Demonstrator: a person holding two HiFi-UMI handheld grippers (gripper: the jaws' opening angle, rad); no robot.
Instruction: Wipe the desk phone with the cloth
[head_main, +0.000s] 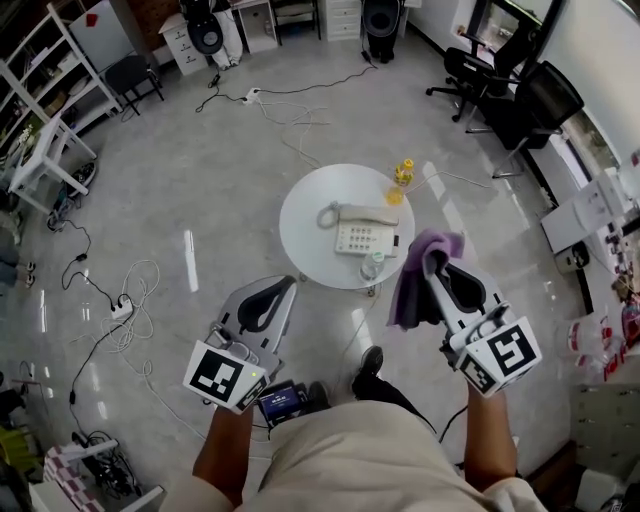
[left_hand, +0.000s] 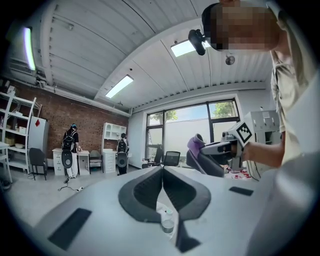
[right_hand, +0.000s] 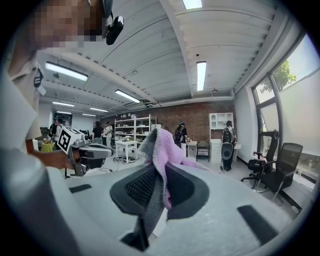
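A white desk phone (head_main: 363, 231) with a coiled cord lies on the round white table (head_main: 305, 240) ahead of me. My right gripper (head_main: 432, 262) is shut on a purple and grey cloth (head_main: 418, 275), which drapes down beside the table's right edge; in the right gripper view the cloth (right_hand: 161, 155) sticks up between the pads. The left gripper (head_main: 287, 286) is shut with nothing in it and hovers just short of the table's near-left edge. In the left gripper view its jaws (left_hand: 163, 172) meet, and a small bottle shows below them.
A clear bottle (head_main: 371, 266) stands at the table's near edge and a yellow object (head_main: 401, 178) at its far right. Cables and a power strip (head_main: 120, 308) lie on the floor to the left. Black office chairs (head_main: 520, 95) stand far right. People stand by desks in the distance (left_hand: 70, 150).
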